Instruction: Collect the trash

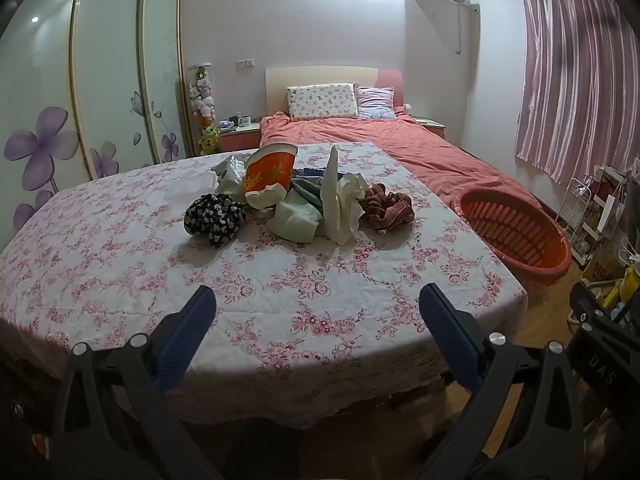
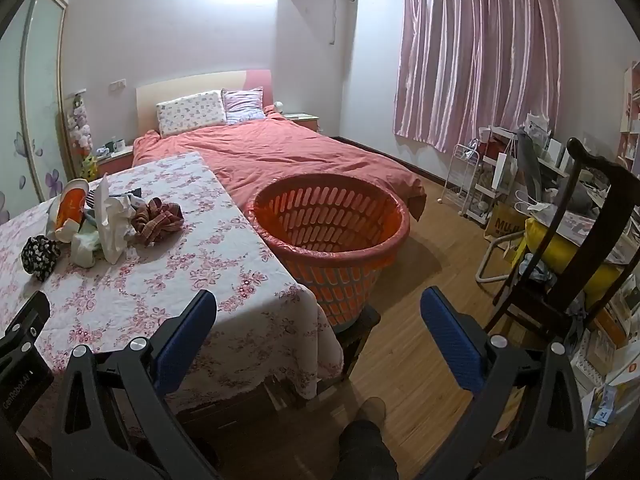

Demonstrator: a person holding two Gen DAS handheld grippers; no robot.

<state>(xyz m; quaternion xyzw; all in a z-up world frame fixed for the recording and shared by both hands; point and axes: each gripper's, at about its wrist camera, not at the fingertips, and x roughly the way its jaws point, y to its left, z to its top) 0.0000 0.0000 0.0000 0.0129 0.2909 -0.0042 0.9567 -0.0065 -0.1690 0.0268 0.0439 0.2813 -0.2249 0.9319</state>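
**Bedroom inventory: trash heap on the tabletop, basket beside it**

We list, largest first:

- Bed (image 2: 280,152) with a coral cover, behind the tabletop.
- Tabletop (image 1: 280,300) under a pink floral cloth, carrying all the trash.
- Orange slatted basket (image 2: 332,232), upright just beside the tabletop's right edge, apparently raised on a dark stool.
- Trash heap, at the far middle of the tabletop, well apart from both claws: an orange paper cup (image 1: 268,176) tipped on its side; crumpled white tissue (image 1: 344,204); a pale green wad (image 1: 296,220) in front of the cup.
- Flanking the heap: a black-and-white floral cloth bundle (image 1: 214,218) on the left, a brown striped bundle (image 1: 386,206) on the right.
- Left claw (image 1: 318,304): spread wide, nothing between its blue pads, over the near tabletop.
- Right claw (image 2: 318,308): spread wide, gripping nothing, over the tabletop's near corner and the floor.
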